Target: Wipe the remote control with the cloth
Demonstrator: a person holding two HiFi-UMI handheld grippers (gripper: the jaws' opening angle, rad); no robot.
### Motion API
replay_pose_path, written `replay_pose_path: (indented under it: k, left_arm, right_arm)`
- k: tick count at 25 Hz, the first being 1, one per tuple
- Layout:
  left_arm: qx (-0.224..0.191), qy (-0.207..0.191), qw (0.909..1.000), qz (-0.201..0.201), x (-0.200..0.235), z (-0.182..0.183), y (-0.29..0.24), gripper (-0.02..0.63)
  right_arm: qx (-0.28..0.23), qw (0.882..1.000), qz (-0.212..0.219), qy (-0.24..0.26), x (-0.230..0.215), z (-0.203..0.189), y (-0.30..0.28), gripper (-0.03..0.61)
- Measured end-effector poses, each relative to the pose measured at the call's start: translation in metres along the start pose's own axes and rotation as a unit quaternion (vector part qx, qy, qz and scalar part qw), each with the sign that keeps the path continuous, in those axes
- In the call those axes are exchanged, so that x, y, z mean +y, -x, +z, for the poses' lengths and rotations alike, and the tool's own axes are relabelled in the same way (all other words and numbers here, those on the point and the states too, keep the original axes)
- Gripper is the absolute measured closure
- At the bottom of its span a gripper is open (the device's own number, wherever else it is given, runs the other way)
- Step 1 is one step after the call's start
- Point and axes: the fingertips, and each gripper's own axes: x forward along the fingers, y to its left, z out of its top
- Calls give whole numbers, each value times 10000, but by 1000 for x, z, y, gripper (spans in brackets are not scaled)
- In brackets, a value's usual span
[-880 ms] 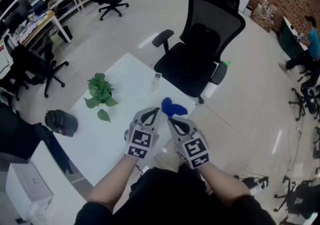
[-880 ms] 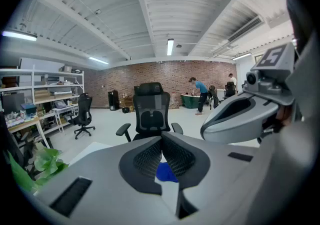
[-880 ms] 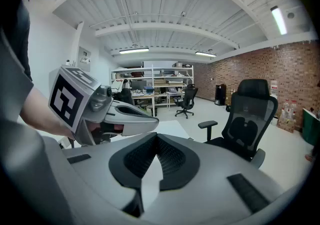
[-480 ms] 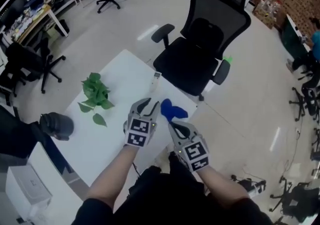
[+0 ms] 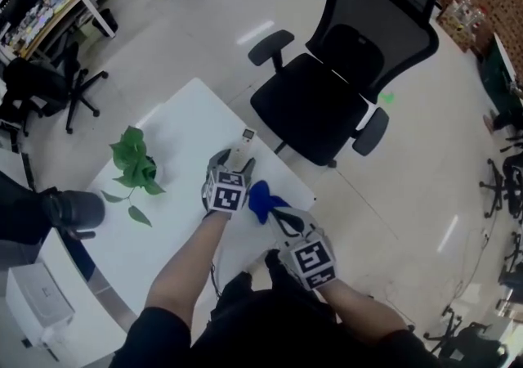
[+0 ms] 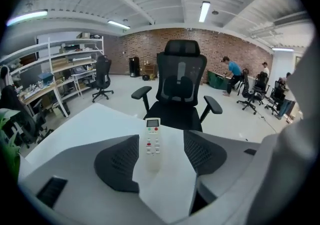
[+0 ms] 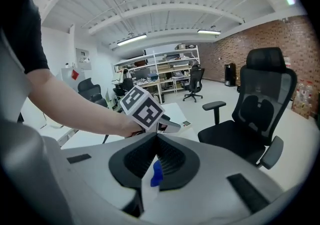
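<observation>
Pale glossy floor spreads around your white table; a black office chair stands just beyond it; a plant sits left; your right gripper pinches the blue cloth; your left gripper gapes around the remote control, which lies on the table.

1. Bright, even light is given by ceiling tubes, seen at 12 o'clock in the left gripper view.
2. Glare streaks are reflected off the floor at 12 o'clock in the head view.
3. Lines are bowed and corners blackened in both gripper views.
4. The remote control is rendered sharp.
</observation>
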Motion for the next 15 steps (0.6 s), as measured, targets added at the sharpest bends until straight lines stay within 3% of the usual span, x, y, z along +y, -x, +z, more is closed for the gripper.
replay_pose_path:
  k: [7, 15]
  left_arm:
    - [357, 135, 9992, 143, 8, -20, -52, 330]
    - [481, 237, 9981, 293, 13, -27, -66, 330]
  right_arm:
    - [289, 9990, 326, -74, -24, -11, -17, 571]
    - [371, 9982, 455, -96, -41, -19, -24, 571]
